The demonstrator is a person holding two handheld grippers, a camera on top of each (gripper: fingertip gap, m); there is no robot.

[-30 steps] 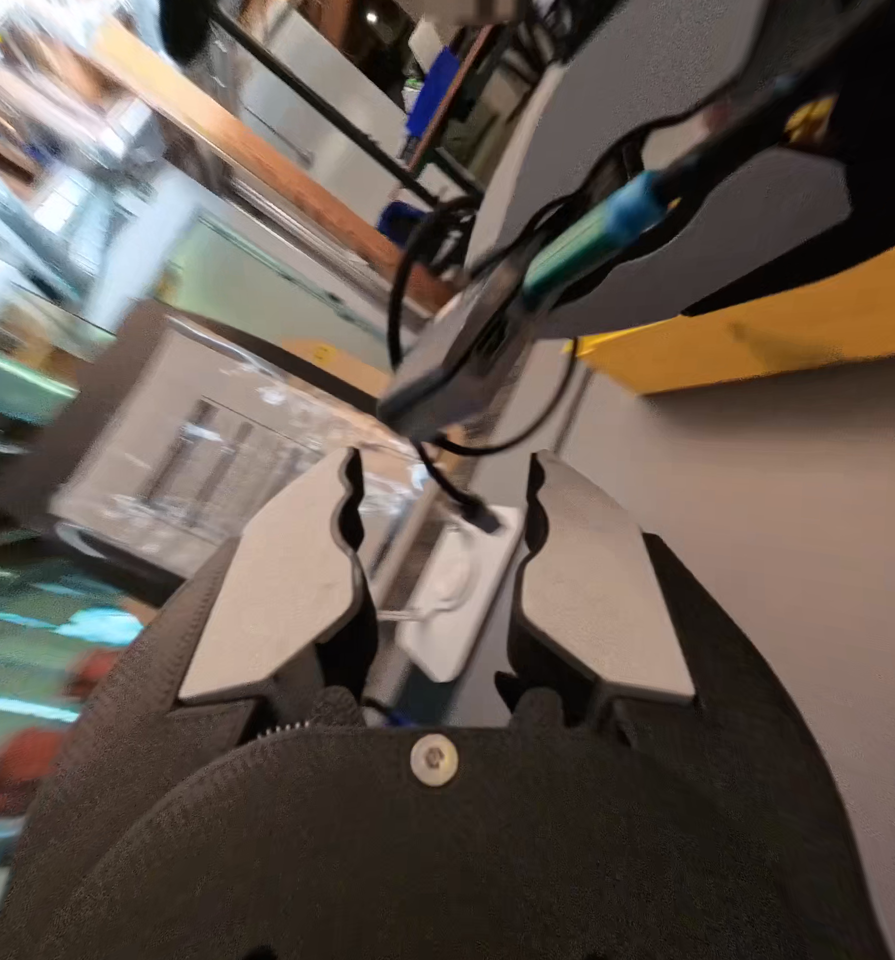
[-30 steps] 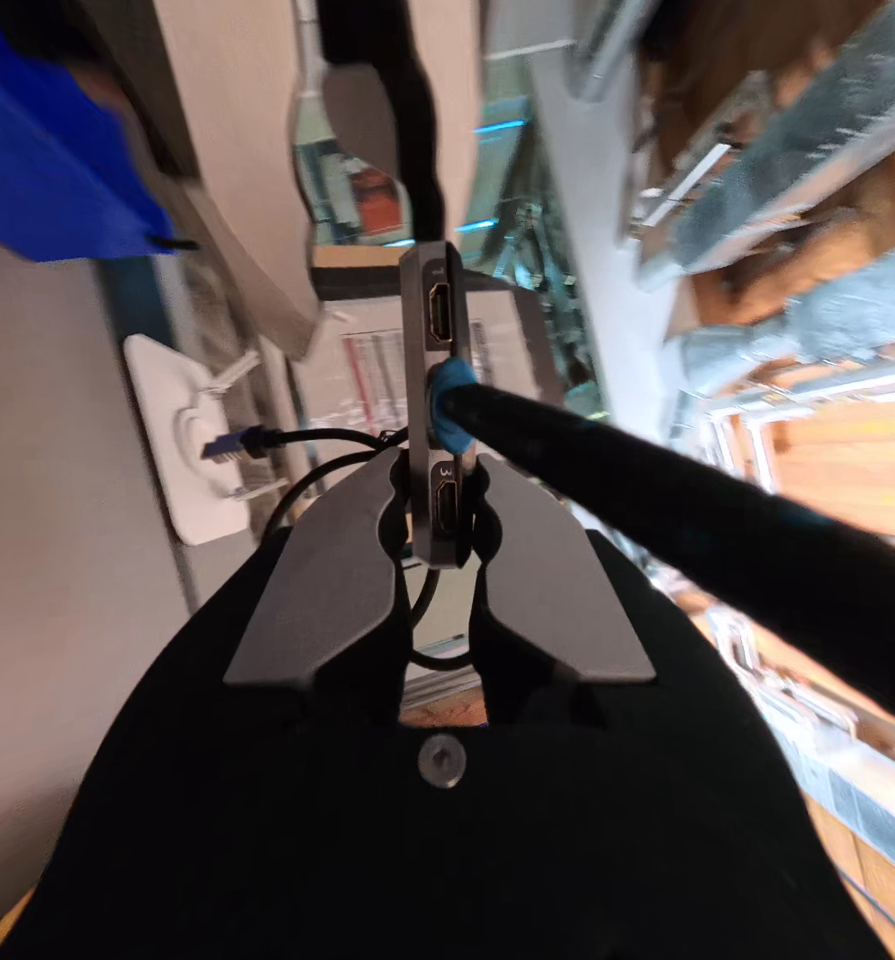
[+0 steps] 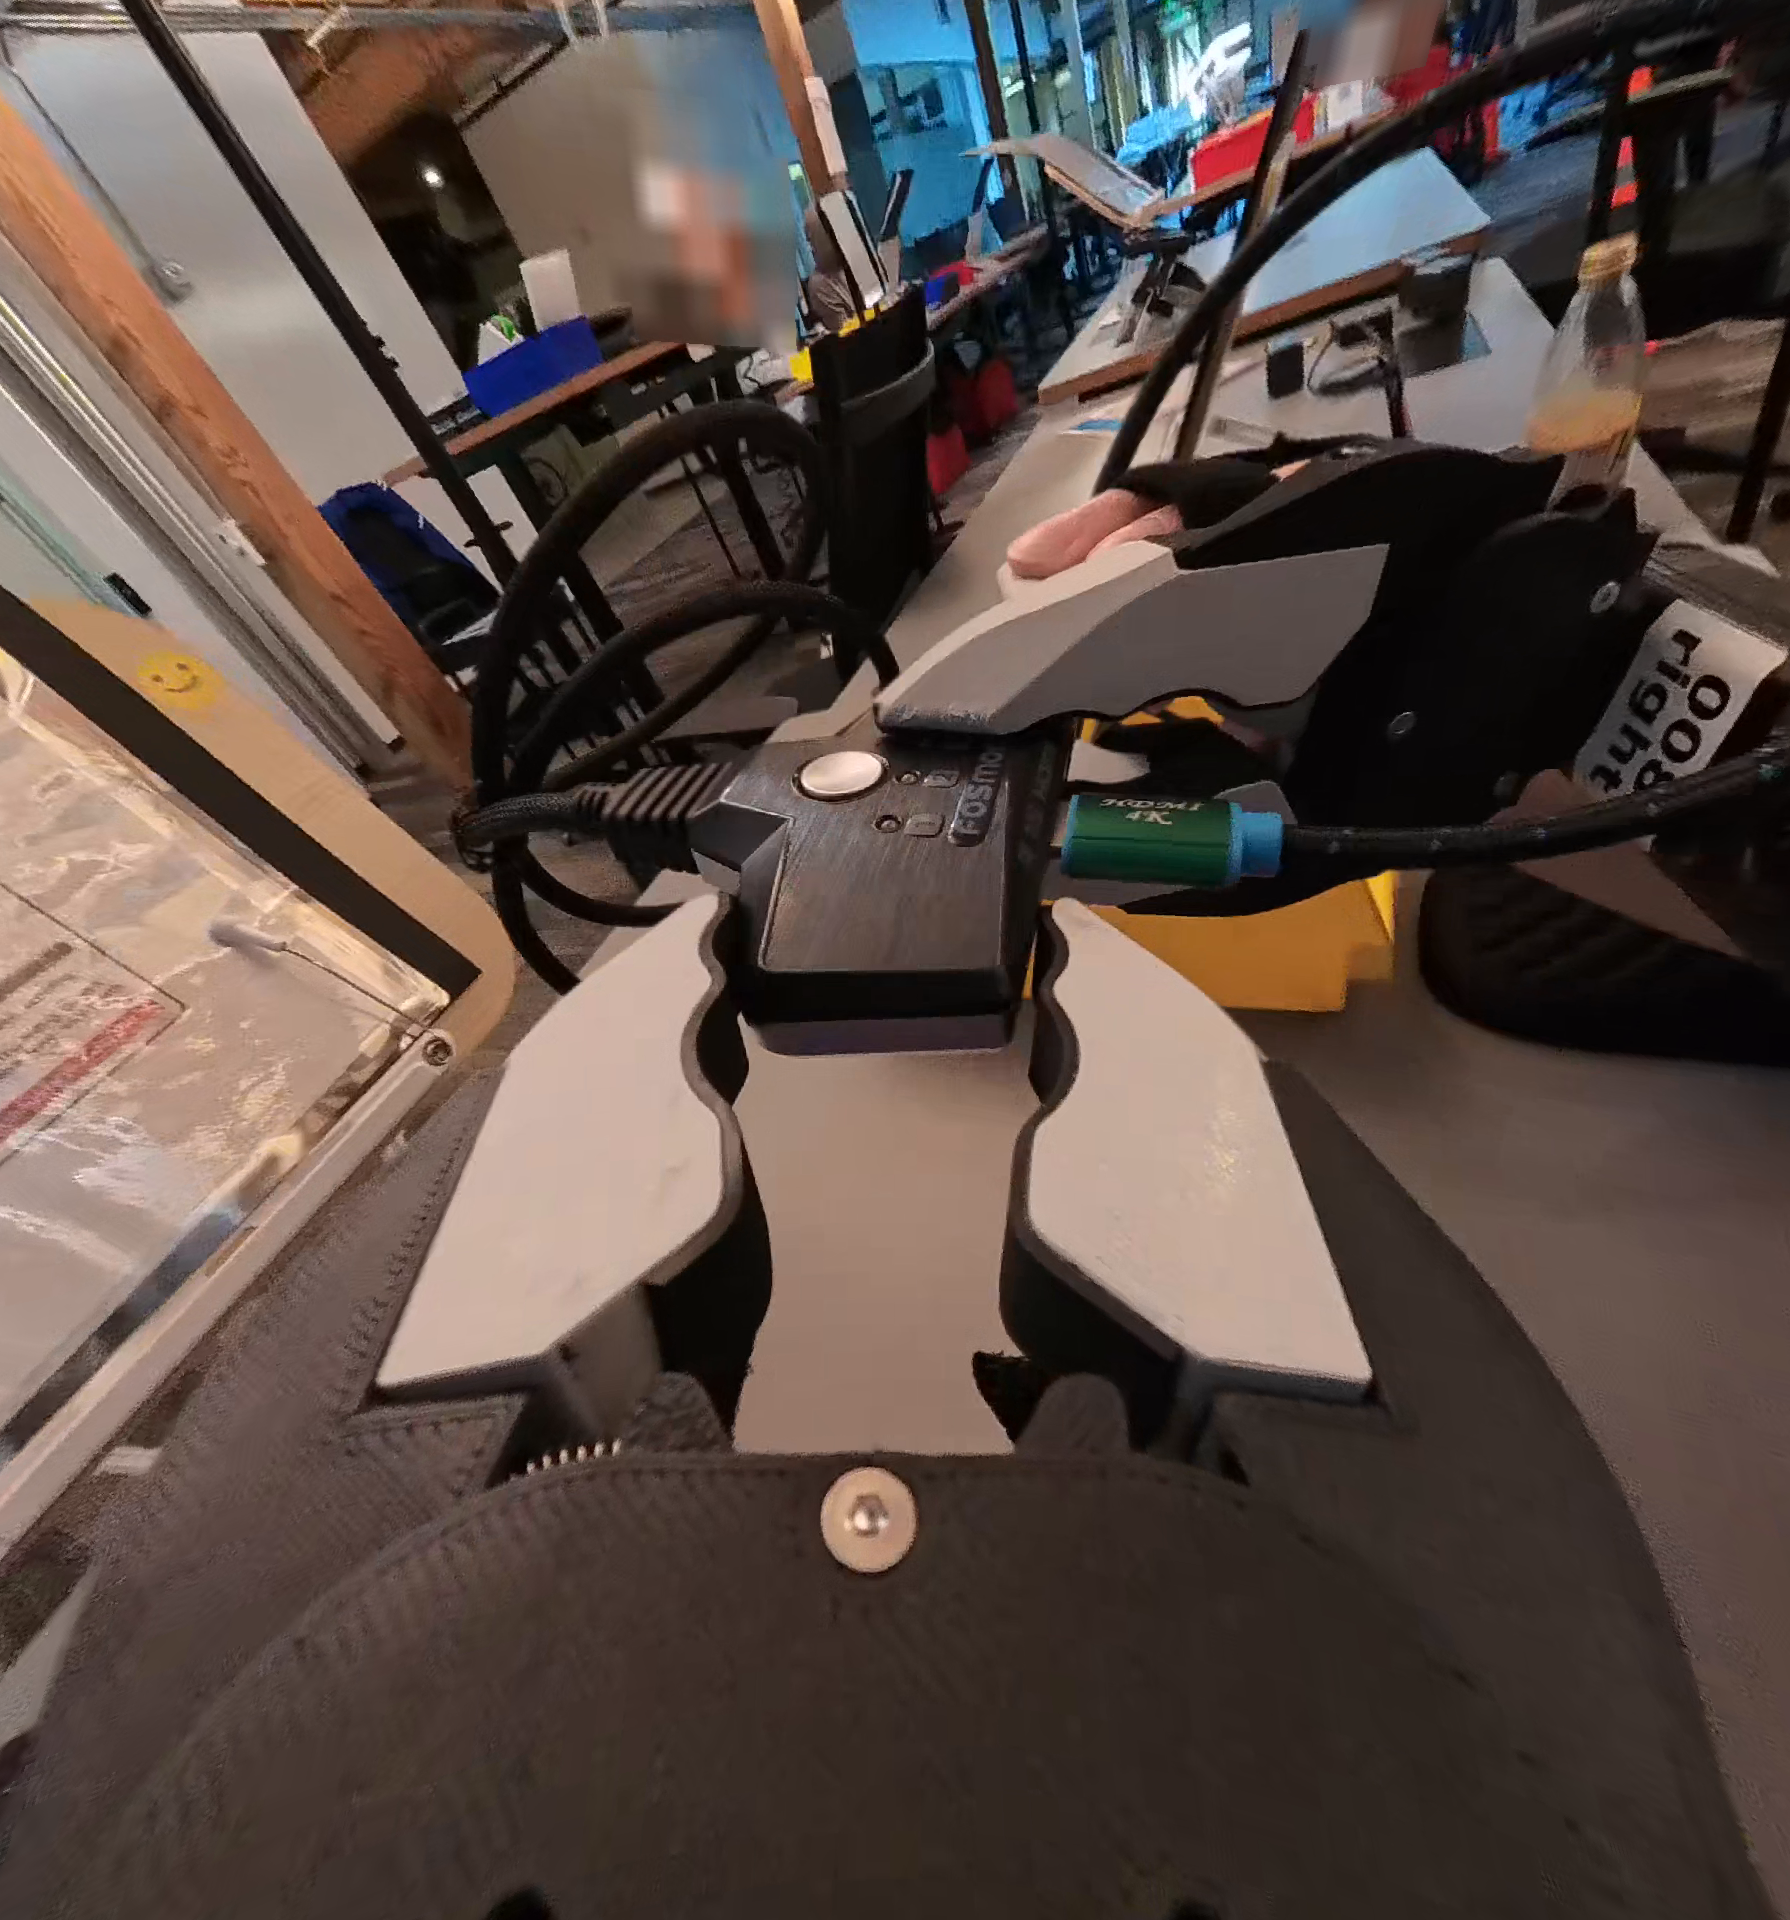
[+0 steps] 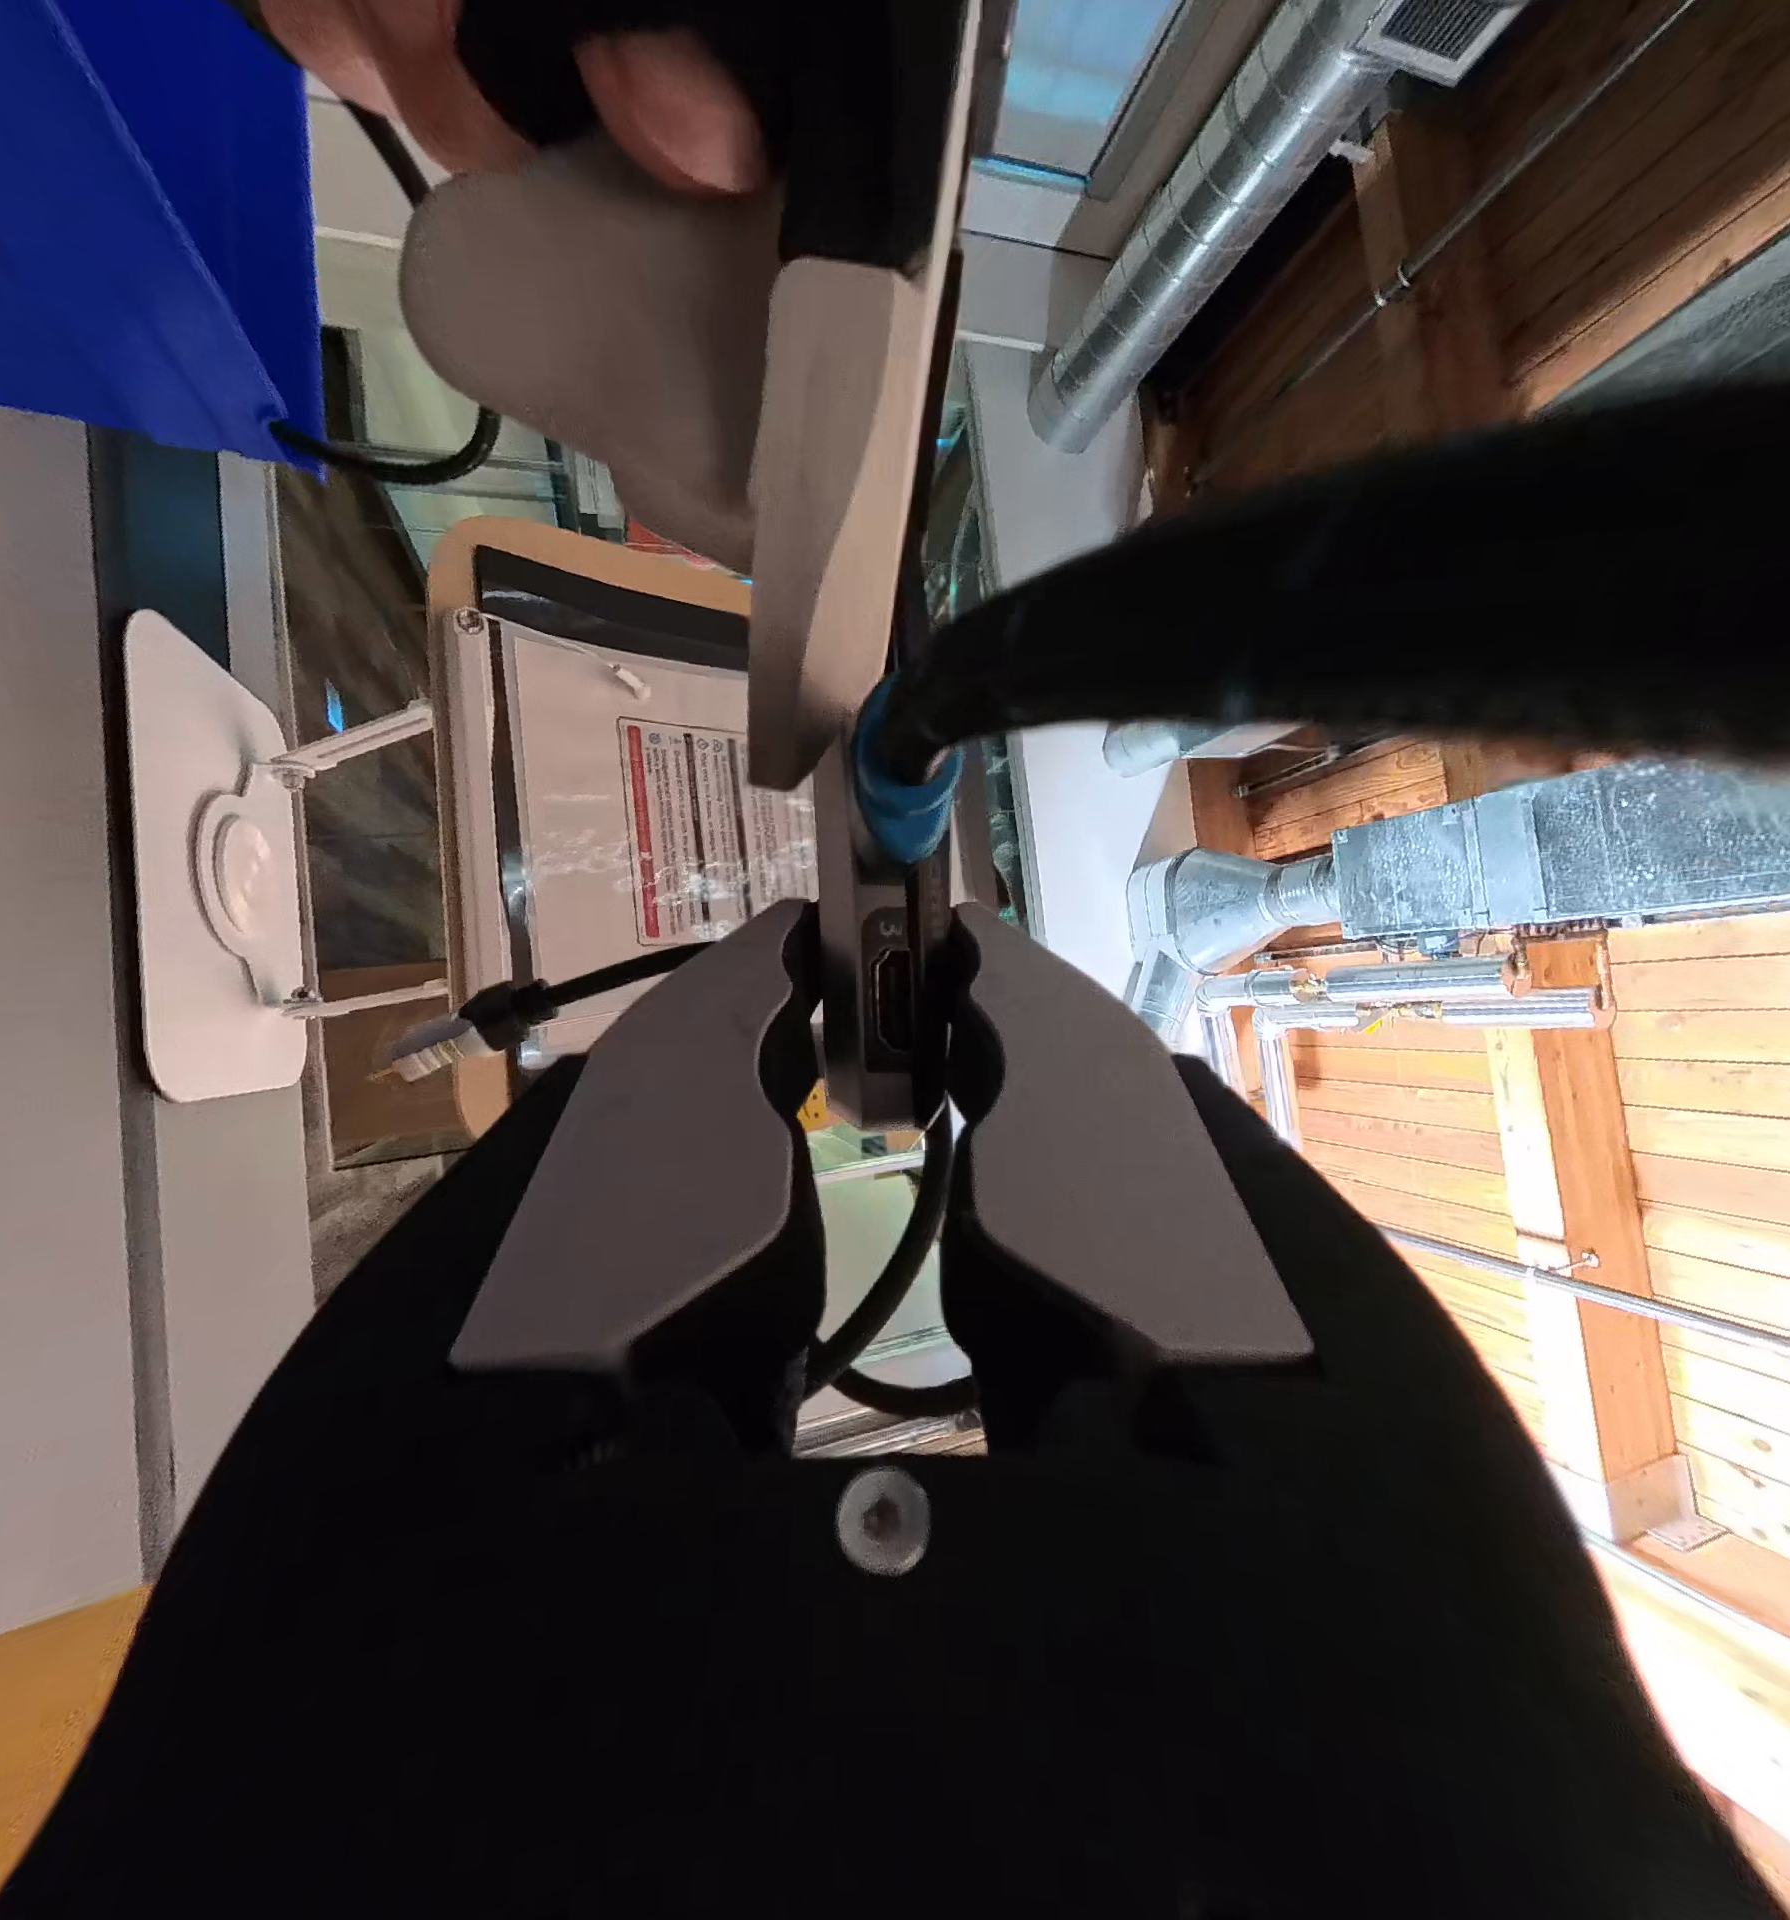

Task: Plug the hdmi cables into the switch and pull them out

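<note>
Clearly both grippers meet at the dark HDMI switch [image 3: 875,894], which is held above the grey table [image 3: 1545,1247]. The left gripper [image 3: 878,935] has its jaws moderately apart, fingertips flanking the switch's near end; whether they press it I cannot tell. The right gripper [image 4: 875,1013] clamps the switch's thin edges, jaws narrow, beside an empty port. A green-and-blue HDMI plug [image 3: 1166,840] sits in the switch's side, its braided cable [image 3: 1493,831] trailing off.

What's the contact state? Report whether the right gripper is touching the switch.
Touching. The right wrist view shows the right gripper clamped on the switch, one finger pressed against each broad face with no gap.
</note>
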